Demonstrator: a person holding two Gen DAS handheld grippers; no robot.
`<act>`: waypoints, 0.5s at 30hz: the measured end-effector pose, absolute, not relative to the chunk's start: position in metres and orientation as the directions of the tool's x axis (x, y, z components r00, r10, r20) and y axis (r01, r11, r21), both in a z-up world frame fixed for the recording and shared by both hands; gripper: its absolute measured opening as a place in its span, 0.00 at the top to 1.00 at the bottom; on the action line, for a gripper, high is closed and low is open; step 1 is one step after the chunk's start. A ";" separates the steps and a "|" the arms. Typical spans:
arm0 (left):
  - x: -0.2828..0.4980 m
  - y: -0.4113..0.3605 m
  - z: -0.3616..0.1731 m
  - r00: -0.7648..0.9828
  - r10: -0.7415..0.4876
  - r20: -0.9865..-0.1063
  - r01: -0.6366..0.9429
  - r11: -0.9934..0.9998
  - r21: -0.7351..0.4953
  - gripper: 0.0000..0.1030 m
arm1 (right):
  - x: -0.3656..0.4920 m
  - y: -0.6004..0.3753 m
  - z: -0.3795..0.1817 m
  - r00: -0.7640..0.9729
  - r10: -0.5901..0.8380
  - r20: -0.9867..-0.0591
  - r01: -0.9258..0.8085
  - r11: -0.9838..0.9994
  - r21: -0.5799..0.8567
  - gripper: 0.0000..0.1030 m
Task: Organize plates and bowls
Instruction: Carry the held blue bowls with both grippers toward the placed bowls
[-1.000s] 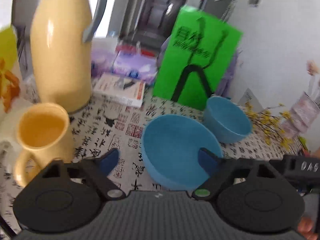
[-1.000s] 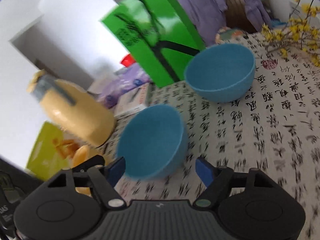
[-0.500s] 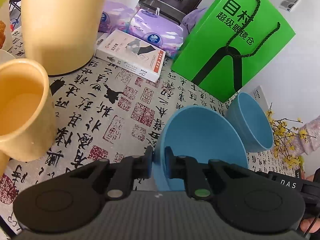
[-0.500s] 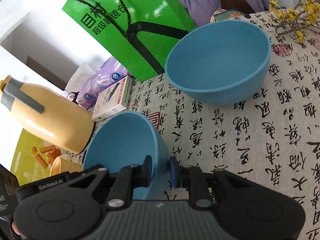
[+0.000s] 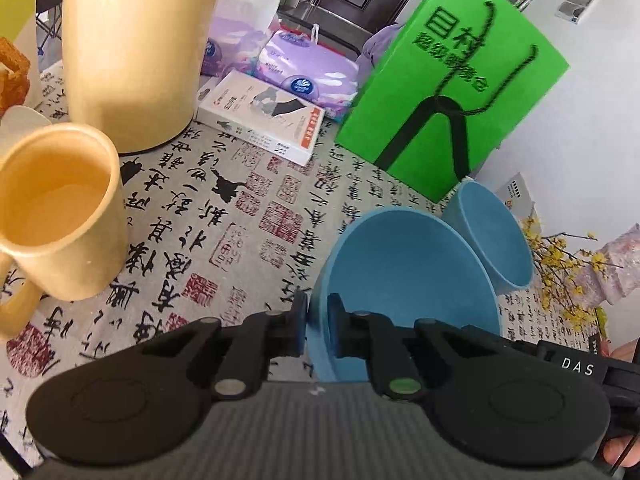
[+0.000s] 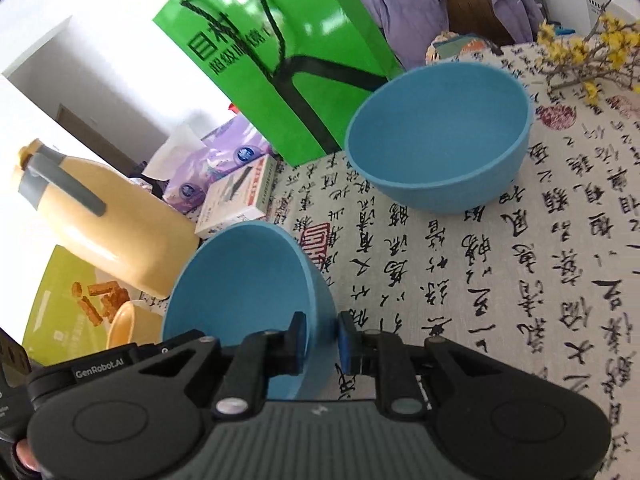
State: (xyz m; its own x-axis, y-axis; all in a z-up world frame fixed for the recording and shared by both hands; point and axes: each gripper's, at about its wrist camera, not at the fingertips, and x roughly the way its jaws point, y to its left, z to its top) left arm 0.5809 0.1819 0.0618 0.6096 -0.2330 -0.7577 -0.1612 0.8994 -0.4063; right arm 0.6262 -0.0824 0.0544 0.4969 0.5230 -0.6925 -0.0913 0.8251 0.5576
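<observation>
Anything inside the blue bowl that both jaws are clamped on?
The near blue bowl shows only bare blue interior, with one pad of each gripper reaching over its rim. In both views the gripper bodies cover the lowest part of the inside, so that part cannot be checked.

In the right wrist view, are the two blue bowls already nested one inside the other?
No. The far blue bowl sits apart on the tablecloth, while the near blue bowl is tilted, clamped at its rim by the right gripper.

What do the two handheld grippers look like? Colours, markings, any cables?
Both match: left gripper and right gripper have black linkage arms with round housings, a grey ribbed body and blue finger pads. White lettering "DAS" and "GenRobot.AI" shows on the handles. No cables or sleeves visible.
</observation>
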 end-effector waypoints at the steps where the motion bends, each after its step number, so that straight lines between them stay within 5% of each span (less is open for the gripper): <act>1: 0.576 0.179 0.066 0.614 -0.231 -0.755 -0.157 0.901 -0.403 0.89 | 0.622 -0.085 0.058 0.500 0.522 -0.690 -0.094 0.826 0.556 0.85; 15: 0.462 0.136 0.116 0.687 -0.197 -0.699 -0.126 0.916 -0.382 0.89 | 0.517 -0.123 0.097 0.532 0.534 -0.657 -0.136 0.820 0.555 0.87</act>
